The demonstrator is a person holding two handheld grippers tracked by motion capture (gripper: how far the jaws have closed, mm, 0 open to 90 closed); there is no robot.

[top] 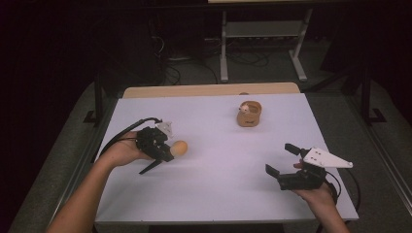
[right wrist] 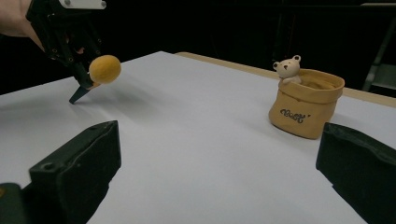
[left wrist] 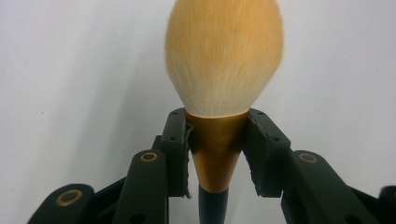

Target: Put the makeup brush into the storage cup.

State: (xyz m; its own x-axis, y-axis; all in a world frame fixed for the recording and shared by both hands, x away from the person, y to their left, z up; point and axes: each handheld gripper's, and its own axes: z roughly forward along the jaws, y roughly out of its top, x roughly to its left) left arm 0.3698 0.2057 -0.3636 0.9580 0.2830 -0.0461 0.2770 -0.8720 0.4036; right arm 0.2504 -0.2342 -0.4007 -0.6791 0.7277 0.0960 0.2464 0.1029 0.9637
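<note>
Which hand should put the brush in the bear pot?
Probably left. The left gripper already clamps the brush by its gold collar. The right gripper is open and empty. The pot stands far from both.

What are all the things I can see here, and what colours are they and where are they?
makeup brush: one, fluffy yellow-orange bristles, gold collar, dark handle; held at the collar by the left gripper, above the table's left side, handle tip pointing down toward the table.
bag-shaped pot: one, tan with dark lettering; standing at the far right-middle of the table.
little bear: one, cream; peeking out of the pot's top.
table: one, white top with a wooden far edge.
metal stand: one, grey; on the floor behind the table.
left gripper: one, black; jaws shut on the brush.
right gripper: one, black with a pale plate on top; jaws open, at the table's near right.
</note>
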